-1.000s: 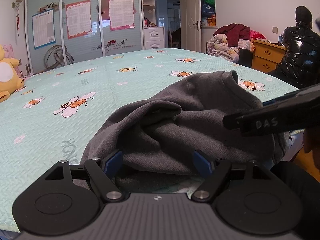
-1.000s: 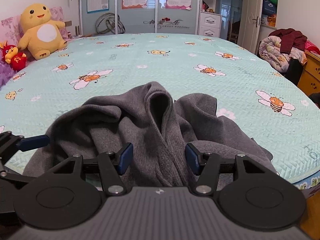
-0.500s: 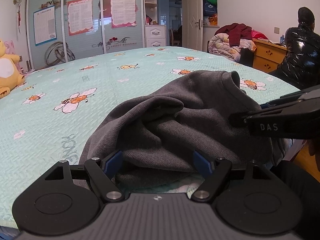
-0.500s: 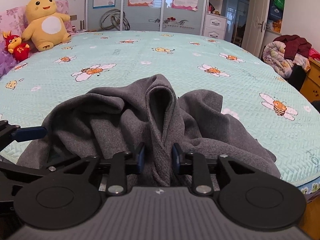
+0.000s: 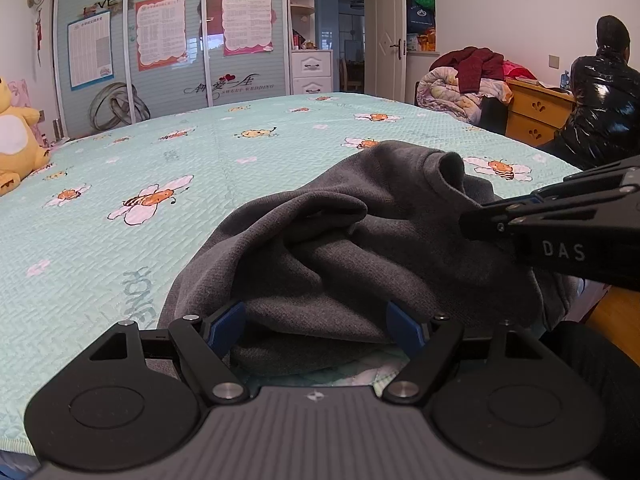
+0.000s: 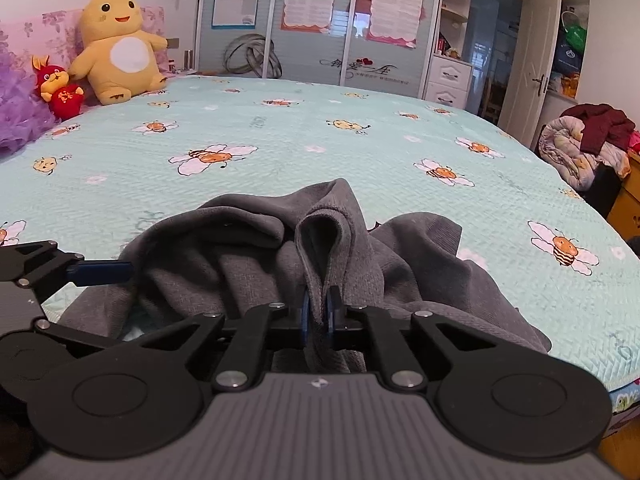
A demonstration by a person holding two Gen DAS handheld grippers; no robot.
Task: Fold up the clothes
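The grey garment (image 6: 400,256) is matt, finely ribbed knit cloth. The bedspread (image 6: 304,140) looks quilted and textured. Far right, a jacket (image 5: 608,108) shines glossy black.

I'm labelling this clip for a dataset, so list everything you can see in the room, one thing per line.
sweater: one, dark grey, crumpled at the near edge of the bed.
bedspread: one, mint green with bee print, covering the bed.
plush toy: one, yellow, at the far left of the bed.
small plush: one, red, beside the yellow one.
wardrobe doors: grey-blue, with posters, on the back wall.
pile of bedding: one, mixed colours, dark red garment on top, right of the bed.
dresser: one, yellow wood, far right.
person: one, in a shiny black jacket, by the dresser.
left gripper: black, blue pads, jaws open around the sweater's edge.
right gripper: black, jaws shut on a sweater fold.
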